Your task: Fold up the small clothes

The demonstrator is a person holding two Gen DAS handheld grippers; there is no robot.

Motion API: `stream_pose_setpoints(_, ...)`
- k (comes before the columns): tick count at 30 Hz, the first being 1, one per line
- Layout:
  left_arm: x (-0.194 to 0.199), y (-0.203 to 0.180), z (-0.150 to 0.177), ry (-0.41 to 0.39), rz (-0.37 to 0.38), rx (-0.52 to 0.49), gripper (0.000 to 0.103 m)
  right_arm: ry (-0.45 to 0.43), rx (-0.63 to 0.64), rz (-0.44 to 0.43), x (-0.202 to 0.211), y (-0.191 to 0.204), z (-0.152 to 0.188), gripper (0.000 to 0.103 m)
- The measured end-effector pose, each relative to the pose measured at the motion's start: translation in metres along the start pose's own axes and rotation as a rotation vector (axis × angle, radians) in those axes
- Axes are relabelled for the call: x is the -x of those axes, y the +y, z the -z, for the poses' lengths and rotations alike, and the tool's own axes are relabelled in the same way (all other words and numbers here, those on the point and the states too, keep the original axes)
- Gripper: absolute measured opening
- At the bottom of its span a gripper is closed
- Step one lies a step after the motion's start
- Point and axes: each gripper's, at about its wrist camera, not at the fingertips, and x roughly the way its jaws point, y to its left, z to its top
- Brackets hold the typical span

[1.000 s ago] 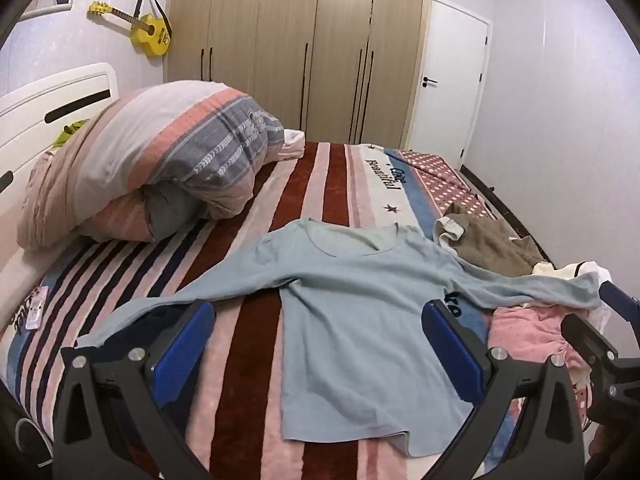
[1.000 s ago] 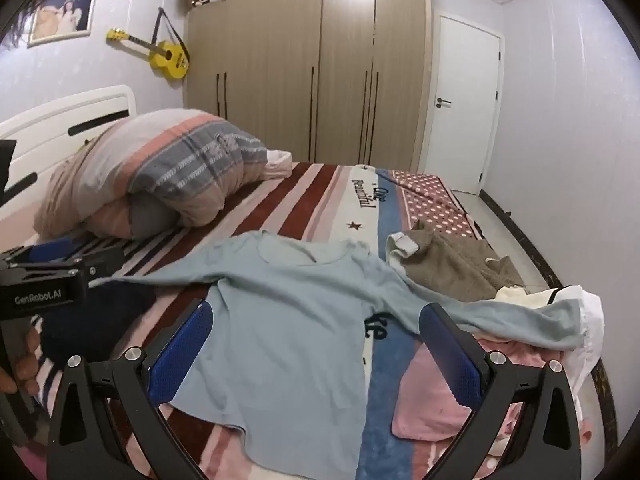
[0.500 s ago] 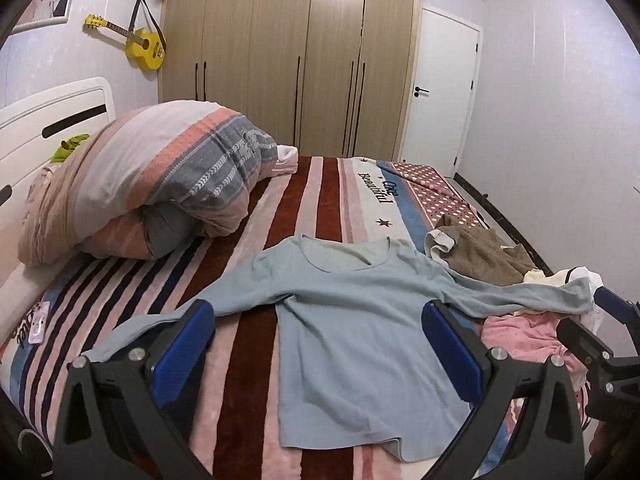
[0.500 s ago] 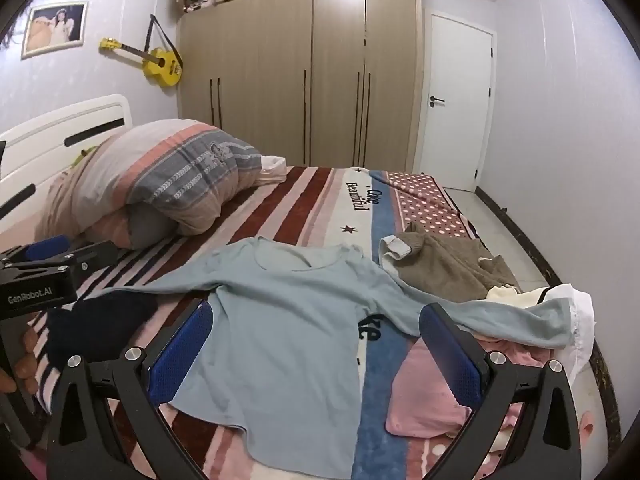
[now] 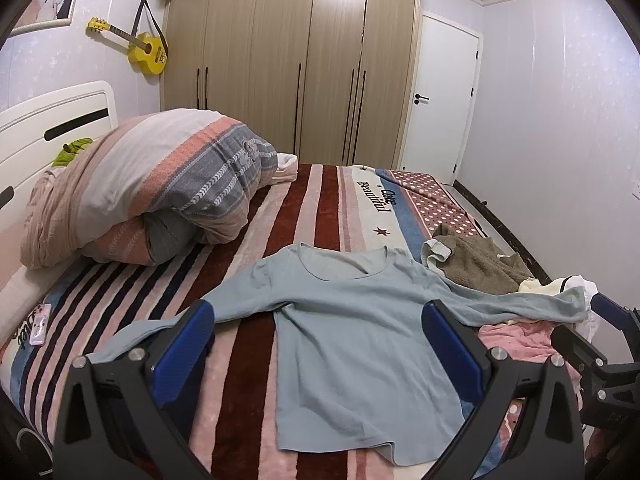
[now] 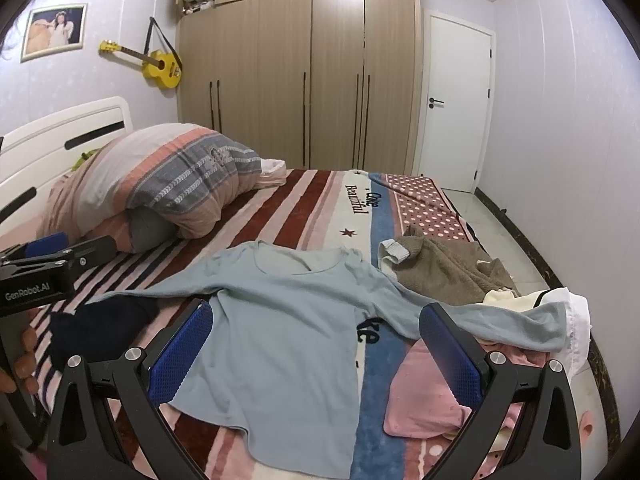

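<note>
A pale blue long-sleeved cotton top [image 5: 360, 344] lies flat and face up on the striped plush bed cover [image 5: 320, 208], its body showing between the blue-padded fingers of the left gripper [image 5: 318, 344], which are spread wide and hold nothing. One sleeve runs out past the left finger [image 5: 182, 344]; the other stretches beyond the right finger onto a heap of clothes: a crumpled pink garment [image 6: 424, 396], a white piece [image 6: 576, 320] and, farther ahead, a brown knitted sweater [image 6: 444, 272]. The right gripper [image 6: 316, 348] hangs above the top's hem side, its fingers likewise wide apart and empty, the blue fabric between them. A dark navy garment [image 6: 100, 328] lies just outside its left finger. Well ahead of both, a rolled striped quilt [image 5: 160, 184] rests by the white headboard [image 5: 48, 120], with tall wooden wardrobes [image 5: 304, 60] and a yellow toy guitar [image 5: 144, 50] on the wall behind.
</note>
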Motion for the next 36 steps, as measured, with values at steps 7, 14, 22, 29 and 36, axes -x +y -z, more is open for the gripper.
stream_pose_setpoints(7, 0.000, 0.000, 0.000, 0.006, 0.001, -0.001, 0.102, 0.003, 0.000, -0.001, 0.006, -0.001, 0.000, 0.102)
stream_pose_setpoints(14, 0.011, -0.004, 0.001, -0.004, -0.008, -0.001, 0.102, 0.003, 0.001, -0.002, 0.008, 0.000, 0.000, 0.102)
stream_pose_setpoints(22, 0.015, -0.001, 0.002, 0.003, -0.009, 0.011, 0.102, 0.002, 0.002, 0.000, 0.010, 0.000, 0.000, 0.102)
stream_pose_setpoints(29, 0.016, 0.000, 0.003, 0.003, -0.007, 0.014, 0.102, 0.001, 0.001, 0.000, 0.013, 0.000, 0.001, 0.102)
stream_pose_setpoints(36, 0.021, 0.004, 0.006, 0.003, -0.008, 0.023, 0.102, 0.000, 0.001, -0.001, 0.013, 0.000, 0.002, 0.102)
